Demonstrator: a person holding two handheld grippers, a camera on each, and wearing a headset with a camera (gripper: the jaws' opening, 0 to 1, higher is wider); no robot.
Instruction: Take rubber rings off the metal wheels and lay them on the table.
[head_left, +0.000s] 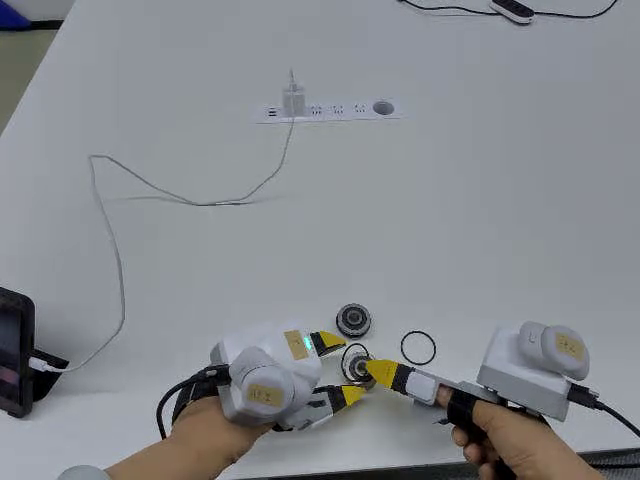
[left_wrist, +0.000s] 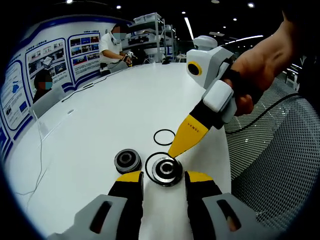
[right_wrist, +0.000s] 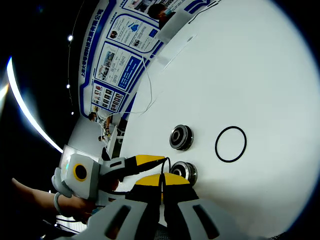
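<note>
The left tongs (left_wrist: 165, 180) stand open astride the wheel (left_wrist: 167, 170), apparently to steady it on the counter (left_wrist: 125, 100). The right tongs (left_wrist: 181, 144), closed, touch the ring (left_wrist: 146, 166) lying loose around that wheel; a pinch cannot be confirmed. One freed ring (left_wrist: 155, 137) lies just beyond.

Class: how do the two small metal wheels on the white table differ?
The nearer round metal wheel lies between the open jaws of the left gripper; the farther wheel lies free. The nearer wheel's black rubber ring sits loose around it, with the right gripper at it; the farther wheel shows no loose ring. Both lie flat.
</note>
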